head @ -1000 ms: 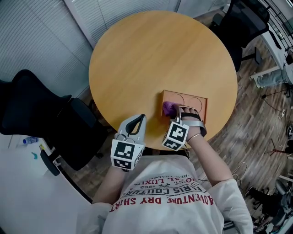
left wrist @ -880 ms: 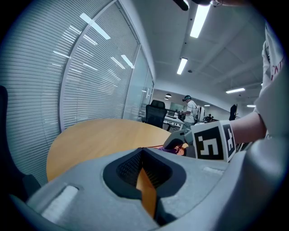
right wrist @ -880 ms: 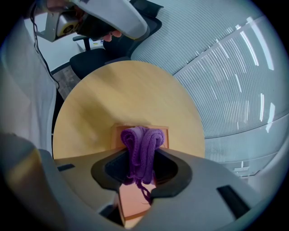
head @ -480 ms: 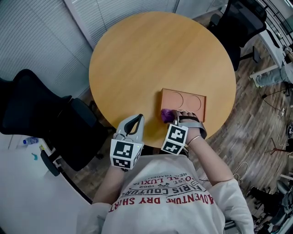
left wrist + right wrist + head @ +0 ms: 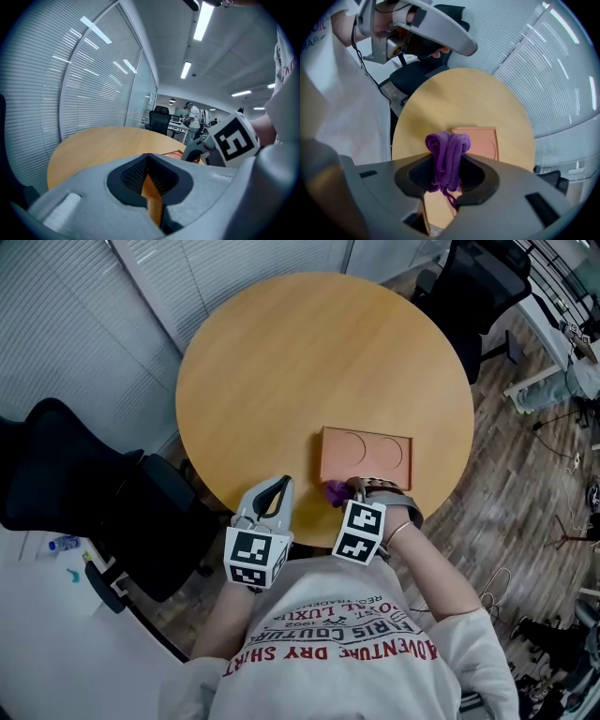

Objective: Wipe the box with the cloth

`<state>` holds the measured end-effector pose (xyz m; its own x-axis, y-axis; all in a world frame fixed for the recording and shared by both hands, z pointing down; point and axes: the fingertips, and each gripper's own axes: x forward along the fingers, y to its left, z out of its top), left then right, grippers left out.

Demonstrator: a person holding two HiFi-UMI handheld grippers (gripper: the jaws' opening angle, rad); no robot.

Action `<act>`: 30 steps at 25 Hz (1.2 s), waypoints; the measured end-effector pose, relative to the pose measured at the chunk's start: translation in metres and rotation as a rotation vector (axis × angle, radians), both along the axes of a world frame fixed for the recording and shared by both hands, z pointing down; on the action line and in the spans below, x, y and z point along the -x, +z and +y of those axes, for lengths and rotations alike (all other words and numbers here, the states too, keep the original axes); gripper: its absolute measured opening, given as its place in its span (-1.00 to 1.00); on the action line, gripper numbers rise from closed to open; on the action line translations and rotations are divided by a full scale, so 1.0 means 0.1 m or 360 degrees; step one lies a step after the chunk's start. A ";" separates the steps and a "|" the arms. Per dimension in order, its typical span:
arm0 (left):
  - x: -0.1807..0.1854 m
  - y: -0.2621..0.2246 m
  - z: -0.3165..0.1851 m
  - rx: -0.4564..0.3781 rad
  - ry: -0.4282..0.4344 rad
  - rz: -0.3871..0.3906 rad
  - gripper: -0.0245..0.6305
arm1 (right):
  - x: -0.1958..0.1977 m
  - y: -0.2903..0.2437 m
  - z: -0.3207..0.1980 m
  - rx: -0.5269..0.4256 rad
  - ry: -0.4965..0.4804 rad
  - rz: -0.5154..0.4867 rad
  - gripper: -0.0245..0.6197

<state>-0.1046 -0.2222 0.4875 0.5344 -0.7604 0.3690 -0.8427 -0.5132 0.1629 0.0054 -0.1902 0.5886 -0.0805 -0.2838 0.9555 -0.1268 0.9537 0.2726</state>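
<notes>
A round wooden table (image 5: 309,362) stands on plank flooring (image 5: 525,512), black office chairs (image 5: 84,484) near its left and far-right edges, slatted blinds (image 5: 75,324) beyond.

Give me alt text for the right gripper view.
The right gripper has its jaws shut on a bunched purple cloth. Beyond it, a flat orange box lies on the round wooden table, with window blinds behind.

cloth (image 5: 335,491): mostly hidden behind right gripper (image 5: 351,493), head view
box (image 5: 174,153): sliver only, left gripper view
distant person (image 5: 192,115): too small to make out
</notes>
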 end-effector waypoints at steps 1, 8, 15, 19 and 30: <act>-0.01 0.00 -0.01 0.0001 0.0001 0.0000 -0.90 | -0.06 -0.03 -0.06 -0.0015 0.0020 0.0005 -0.50; -0.18 -0.04 -0.05 0.0037 0.0006 0.0018 -0.90 | -0.64 -0.20 -0.82 -0.0291 0.0200 0.0075 -0.50; -0.34 -0.09 -0.15 0.0103 -0.0026 0.0039 -0.90 | -0.86 -0.08 -1.19 -0.0328 0.0095 0.0189 -0.50; -0.34 0.00 -0.17 0.0151 -0.0067 0.0047 -0.90 | -0.81 0.08 -1.21 -0.0288 0.0054 0.0204 -0.49; -0.48 0.08 0.02 0.0188 -0.0056 0.0020 -0.90 | -0.78 0.09 -0.96 -0.0296 -0.0011 0.0186 -0.49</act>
